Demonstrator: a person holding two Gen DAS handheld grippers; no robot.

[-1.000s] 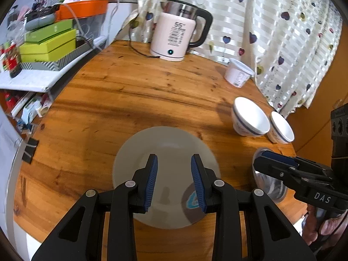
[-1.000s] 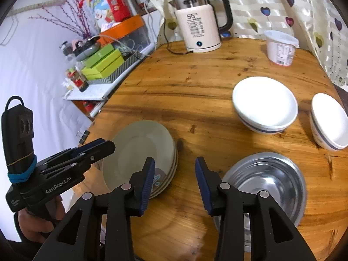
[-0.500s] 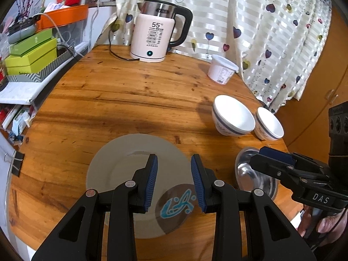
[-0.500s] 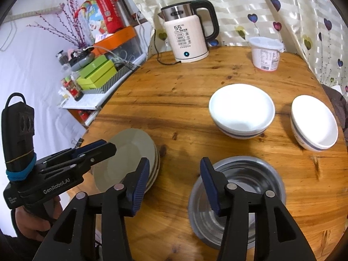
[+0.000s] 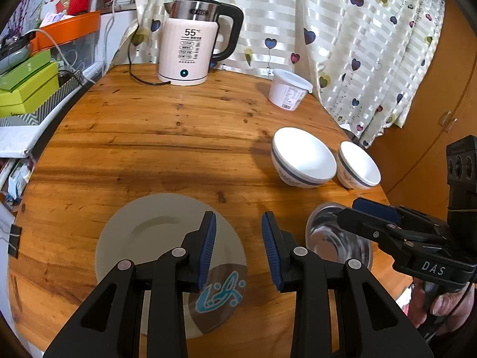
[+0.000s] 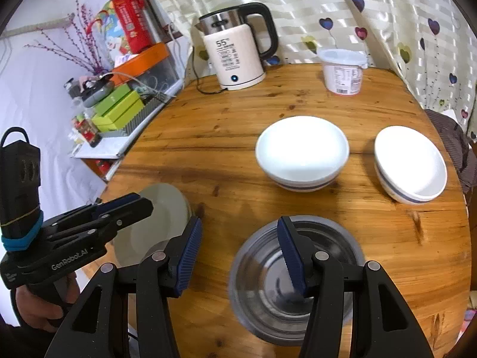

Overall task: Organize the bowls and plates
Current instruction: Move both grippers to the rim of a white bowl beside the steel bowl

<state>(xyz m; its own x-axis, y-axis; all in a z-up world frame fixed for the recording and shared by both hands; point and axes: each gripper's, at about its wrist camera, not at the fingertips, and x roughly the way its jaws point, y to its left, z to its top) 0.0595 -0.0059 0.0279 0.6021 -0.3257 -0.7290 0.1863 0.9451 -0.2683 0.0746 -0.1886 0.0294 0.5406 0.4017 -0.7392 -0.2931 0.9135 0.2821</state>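
A lived-in home dining corner: a round wooden desk (image 5: 167, 137) holds an electric kettle (image 5: 190, 50) at its far edge, a lidded white tub (image 5: 288, 89) and white bowls (image 6: 301, 152). A heart-print curtain (image 5: 342, 29) hangs behind, while green boxes (image 5: 28, 86) crowd a shelf at the left.

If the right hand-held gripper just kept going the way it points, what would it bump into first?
Probably the steel bowl: the right hand-held gripper is open and angled down, with one finger over the bowl's rim and the other over bare table. Depth is unclear, so it may touch the wood just left of the bowl instead.
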